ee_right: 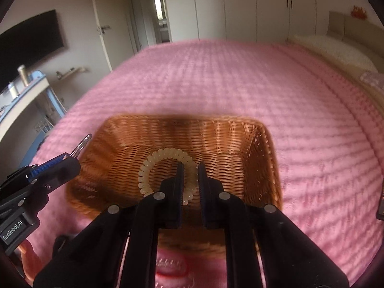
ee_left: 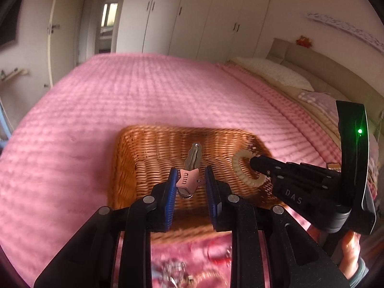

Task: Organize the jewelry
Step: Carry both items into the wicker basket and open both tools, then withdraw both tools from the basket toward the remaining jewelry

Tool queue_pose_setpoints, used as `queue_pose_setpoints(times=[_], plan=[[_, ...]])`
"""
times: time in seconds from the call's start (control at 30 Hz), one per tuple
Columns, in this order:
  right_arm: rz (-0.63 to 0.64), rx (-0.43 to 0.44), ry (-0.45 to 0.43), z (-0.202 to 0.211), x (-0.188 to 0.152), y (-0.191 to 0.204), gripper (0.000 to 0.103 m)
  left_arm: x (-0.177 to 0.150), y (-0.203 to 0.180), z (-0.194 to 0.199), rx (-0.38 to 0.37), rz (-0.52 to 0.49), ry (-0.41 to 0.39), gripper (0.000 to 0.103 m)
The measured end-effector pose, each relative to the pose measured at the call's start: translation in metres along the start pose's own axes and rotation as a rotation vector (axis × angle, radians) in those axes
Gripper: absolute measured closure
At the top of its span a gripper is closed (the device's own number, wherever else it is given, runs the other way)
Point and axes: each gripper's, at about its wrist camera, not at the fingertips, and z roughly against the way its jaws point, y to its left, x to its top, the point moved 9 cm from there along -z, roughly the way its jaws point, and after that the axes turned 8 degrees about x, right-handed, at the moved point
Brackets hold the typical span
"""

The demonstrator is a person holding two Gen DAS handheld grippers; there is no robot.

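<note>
Left wrist: metal hair clip [ee_left: 190,168] with pink tag pinched in left gripper [ee_left: 189,177], above wicker basket [ee_left: 148,144] on pink bedspread [ee_left: 96,100].

Right wrist: cream spiral hair tie [ee_right: 153,165] clamped by right gripper [ee_right: 190,177], hanging inside basket rim [ee_right: 240,120]; wide bedspread beyond.

Both my grippers up side by side, each gripping something.

My left gripper [ee_left: 189,180] has jaws part open, blue pads [ee_left: 171,192] pinching a hair clip [ee_left: 189,168] held in the air. My right gripper [ee_right: 190,182] sits close on the right, jaws nearly closed on a spiral coil band [ee_right: 165,165]. My bare fingers [ee_left: 350,247] show under the right handle.
</note>
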Motion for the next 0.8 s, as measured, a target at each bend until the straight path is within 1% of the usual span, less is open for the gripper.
queue_pose_setpoints(times=[0.07, 0.17, 0.27, 0.33, 0.4, 0.5, 0.57, 0.63, 0.73, 0.8], plan=[[-0.013, -0.009, 0.029, -0.014, 0.0, -0.007, 0.093, -0.001, 0.004, -0.021, 0.007, 0.014, 0.044, 0.082], [-0.028, -0.018, 0.075, -0.032, -0.003, -0.015, 0.093, -0.006, 0.01, -0.048, -0.013, 0.042, 0.105, 0.082], [-0.023, -0.026, 0.107, -0.044, -0.007, -0.017, 0.093, -0.011, 0.011, -0.062, -0.011, 0.048, 0.146, 0.082], [-0.015, -0.033, 0.123, -0.049, -0.011, -0.016, 0.093, -0.011, 0.01, -0.065, -0.005, 0.045, 0.161, 0.082], [-0.015, -0.033, 0.132, -0.052, -0.015, -0.014, 0.093, -0.011, 0.008, -0.065, 0.009, 0.033, 0.161, 0.081], [-0.024, -0.028, 0.138, -0.052, -0.016, -0.015, 0.092, -0.013, 0.005, -0.062, 0.004, 0.024, 0.172, 0.081], [-0.028, -0.027, 0.13, -0.045, -0.017, -0.015, 0.092, -0.012, 0.003, -0.056, -0.011, 0.025, 0.166, 0.076], [-0.027, -0.027, 0.119, -0.037, -0.017, -0.014, 0.083, -0.011, 0.004, -0.044, -0.02, 0.028, 0.15, 0.075], [-0.032, -0.016, 0.087, -0.013, -0.016, -0.01, 0.079, -0.008, 0.003, -0.021, -0.04, 0.036, 0.12, 0.074], [-0.028, -0.009, 0.066, 0.005, -0.017, -0.004, 0.075, -0.005, 0.003, 0.002, -0.043, 0.032, 0.082, 0.068]])
